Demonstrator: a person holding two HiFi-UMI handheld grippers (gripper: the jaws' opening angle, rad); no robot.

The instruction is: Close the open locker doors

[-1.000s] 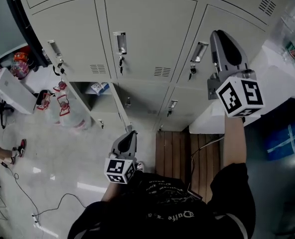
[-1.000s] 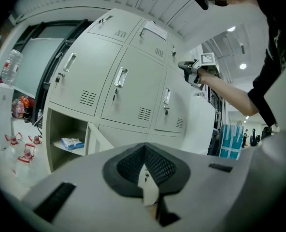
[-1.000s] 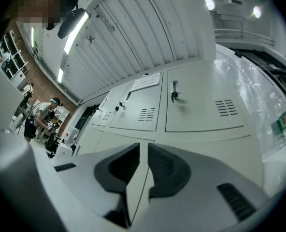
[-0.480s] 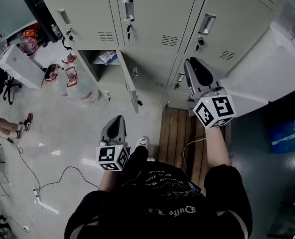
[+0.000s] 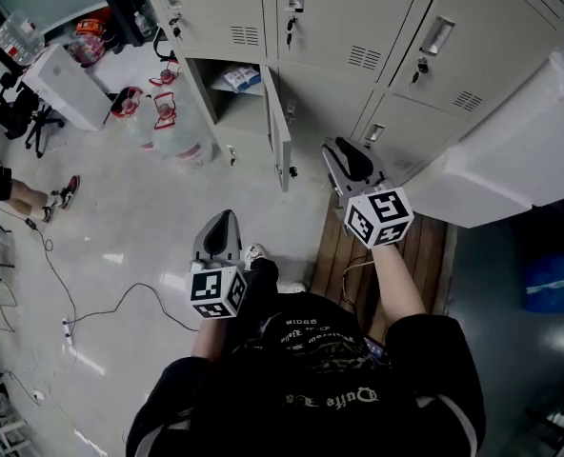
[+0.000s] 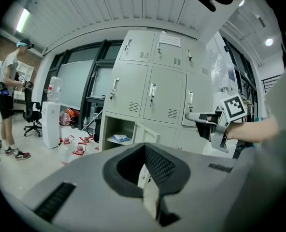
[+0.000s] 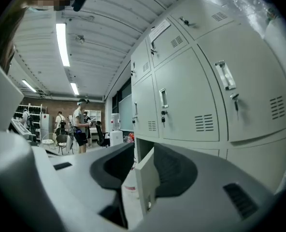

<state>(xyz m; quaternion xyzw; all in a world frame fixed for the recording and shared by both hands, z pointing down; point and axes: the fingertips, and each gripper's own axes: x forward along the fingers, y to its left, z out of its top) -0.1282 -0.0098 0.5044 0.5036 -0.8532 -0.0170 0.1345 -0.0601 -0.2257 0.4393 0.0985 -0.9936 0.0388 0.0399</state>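
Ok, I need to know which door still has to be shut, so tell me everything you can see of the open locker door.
The door is a plain pale grey panel, metal by its look, on the bottom row of the lockers. It stands swung wide, about square to the locker fronts, hinged at the right of its compartment as the head view shows it. Something small and dark, perhaps a key, hangs near its free edge. Nothing touches it.

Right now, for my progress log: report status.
Left gripper open, empty. Right gripper just opening, empty. Bottom locker door open. Jugs left of it, clear of swing.
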